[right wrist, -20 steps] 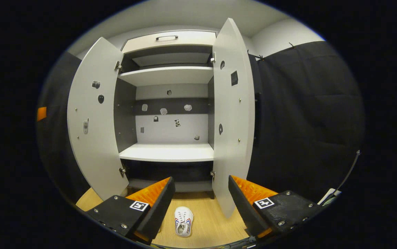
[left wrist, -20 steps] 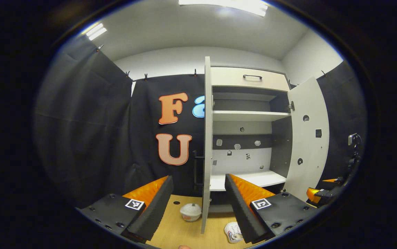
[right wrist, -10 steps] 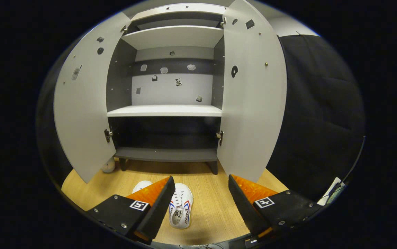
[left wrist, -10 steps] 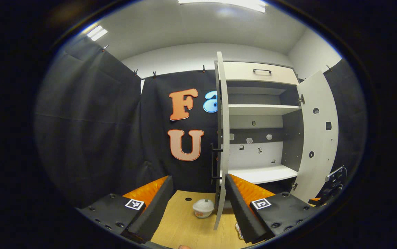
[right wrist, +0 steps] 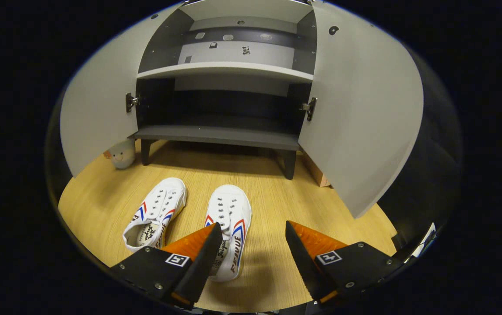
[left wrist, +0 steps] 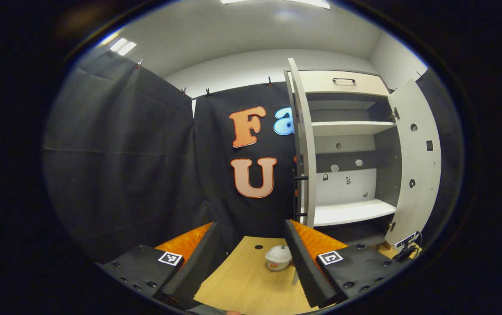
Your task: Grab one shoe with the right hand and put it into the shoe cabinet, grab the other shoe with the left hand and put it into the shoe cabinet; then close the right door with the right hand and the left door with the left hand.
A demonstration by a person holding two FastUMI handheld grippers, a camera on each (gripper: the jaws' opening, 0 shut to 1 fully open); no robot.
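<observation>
Two white sneakers with red and blue stripes lie side by side on the wooden floor in the right gripper view, toes toward the cabinet: the left shoe (right wrist: 155, 213) and the right shoe (right wrist: 229, 226). My right gripper (right wrist: 253, 249) hangs open above the floor; its left finger overlaps the right shoe's heel. The shoe cabinet (right wrist: 224, 70) stands behind with both doors wide open, the left door (right wrist: 97, 109) and the right door (right wrist: 360, 113). My left gripper (left wrist: 251, 256) is open and held high, facing the booth wall beside the cabinet's left door (left wrist: 303, 144), seen edge-on.
A small round white toy (right wrist: 121, 153) sits on the floor by the cabinet's front left leg; it shows as a white toy (left wrist: 278, 257) between my left gripper's fingers. A cardboard-coloured box (right wrist: 318, 175) lies behind the right door. Black cloth walls close in both sides.
My right gripper has tilted down and come lower, bringing both shoes into full view. My left gripper has swung to the left, so the cabinet slid to the right in its view.
</observation>
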